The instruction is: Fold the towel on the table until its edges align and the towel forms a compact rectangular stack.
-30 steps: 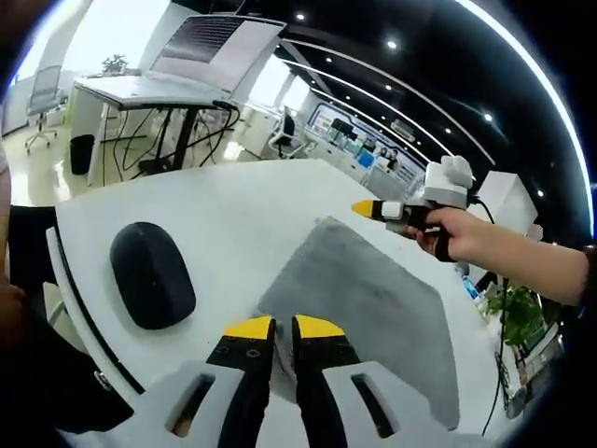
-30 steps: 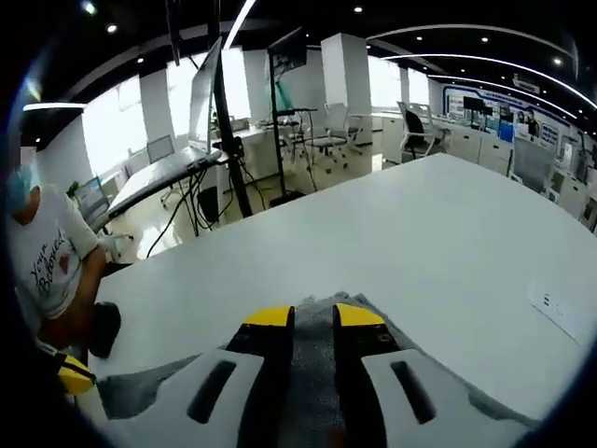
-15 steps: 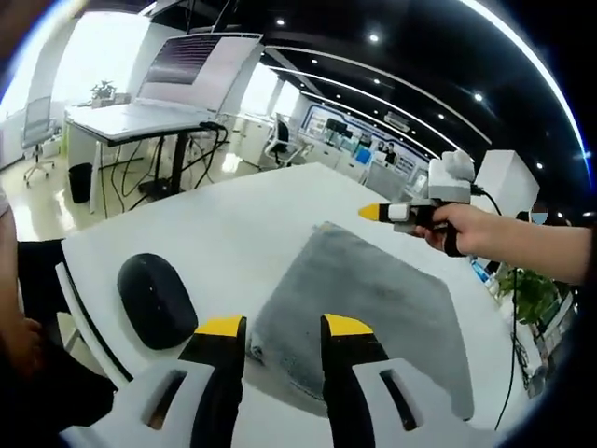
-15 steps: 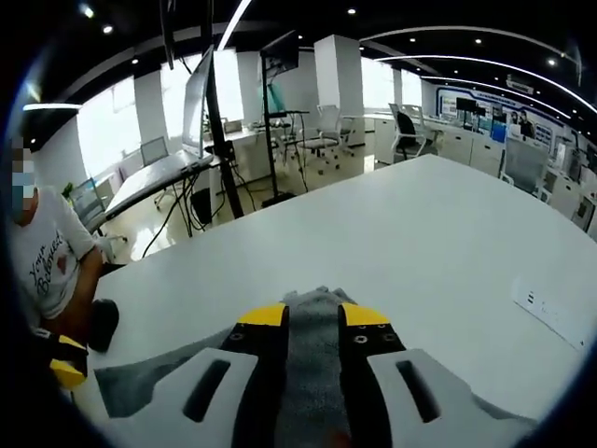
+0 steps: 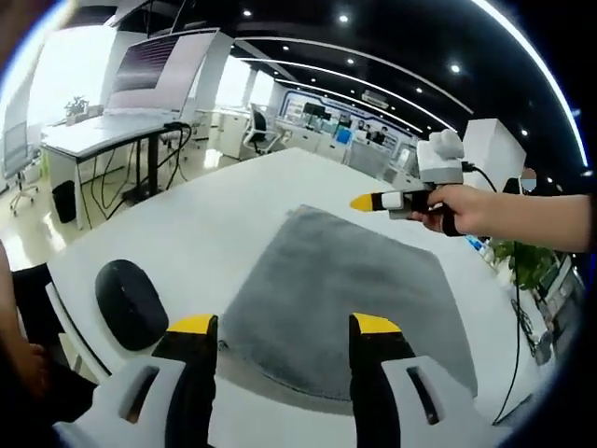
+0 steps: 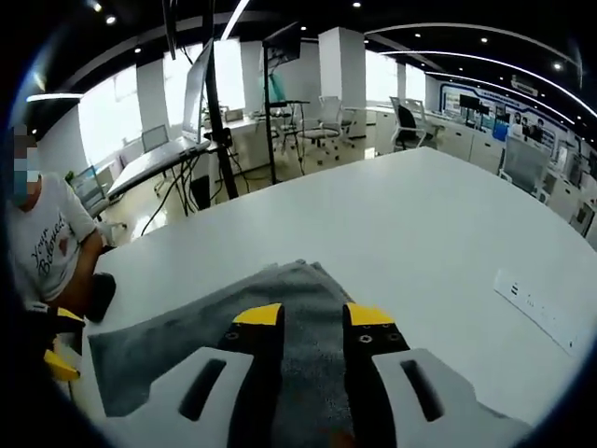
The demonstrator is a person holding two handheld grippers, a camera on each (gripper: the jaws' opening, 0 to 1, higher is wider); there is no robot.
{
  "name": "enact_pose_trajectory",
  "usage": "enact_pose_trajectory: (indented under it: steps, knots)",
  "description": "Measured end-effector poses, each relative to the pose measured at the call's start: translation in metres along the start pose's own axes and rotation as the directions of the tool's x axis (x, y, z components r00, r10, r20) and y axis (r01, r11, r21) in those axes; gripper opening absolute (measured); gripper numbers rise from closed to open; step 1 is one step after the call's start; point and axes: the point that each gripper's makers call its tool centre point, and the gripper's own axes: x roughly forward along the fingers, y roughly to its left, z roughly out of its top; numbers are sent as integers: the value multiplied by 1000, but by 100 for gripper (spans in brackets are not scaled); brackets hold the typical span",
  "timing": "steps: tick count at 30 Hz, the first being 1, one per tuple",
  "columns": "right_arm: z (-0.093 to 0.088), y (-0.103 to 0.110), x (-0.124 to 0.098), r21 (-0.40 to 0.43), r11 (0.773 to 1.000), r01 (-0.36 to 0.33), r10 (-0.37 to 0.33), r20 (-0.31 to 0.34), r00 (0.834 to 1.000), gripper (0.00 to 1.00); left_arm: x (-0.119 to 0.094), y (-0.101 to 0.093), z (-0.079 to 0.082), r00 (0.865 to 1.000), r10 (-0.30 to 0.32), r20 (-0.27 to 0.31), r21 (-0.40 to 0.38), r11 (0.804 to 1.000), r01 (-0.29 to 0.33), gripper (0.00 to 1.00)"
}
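Towel: a gray towel (image 5: 340, 303) lies flat in the middle of the left gripper view, on the white table (image 5: 233, 210). In the right gripper view the towel (image 6: 187, 331) fills the lower middle of the frame.
Left gripper: the left gripper (image 5: 284, 327) sits at the bottom of the left gripper view. Its two yellow-tipped jaws are spread wide apart with nothing between them. They are just above the near edge of the towel.
Right gripper: the right gripper (image 6: 314, 315) sits at the bottom of the right gripper view. Its jaws are a little apart over the towel, and I cannot tell if they pinch it. In the left gripper view it (image 5: 368, 202) shows at the right, above the far edge of the towel, held by a hand (image 5: 471, 210).
Black thing: a dark oval thing (image 5: 131, 303) lies on the table at the lower left of the left gripper view, near the towel but not touching it.
Person: someone in a white shirt (image 6: 47, 247) is at the left edge of the right gripper view.
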Motion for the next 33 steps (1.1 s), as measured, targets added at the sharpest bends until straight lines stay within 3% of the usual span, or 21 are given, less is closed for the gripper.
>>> enact_pose_trajectory:
  steps: [8,16,23,33]
  knots:
    - [-2,-13,-28,-1,1000,1,-1,-2,1000,25,-1,-33,-2,997,-71,-17,64,995,72,66]
    - [-11,-35,-55,4,1000,22,-22,-6,1000,24,-4,-78,-14,983,-168,-79,137,974,178,69]
    - [-27,-56,-78,20,999,48,-48,-17,999,24,-6,-114,-31,962,-240,-133,202,943,264,69]
    - [-55,-93,-110,52,994,99,-96,-44,994,23,-5,-162,-61,915,-332,-228,238,892,383,69]
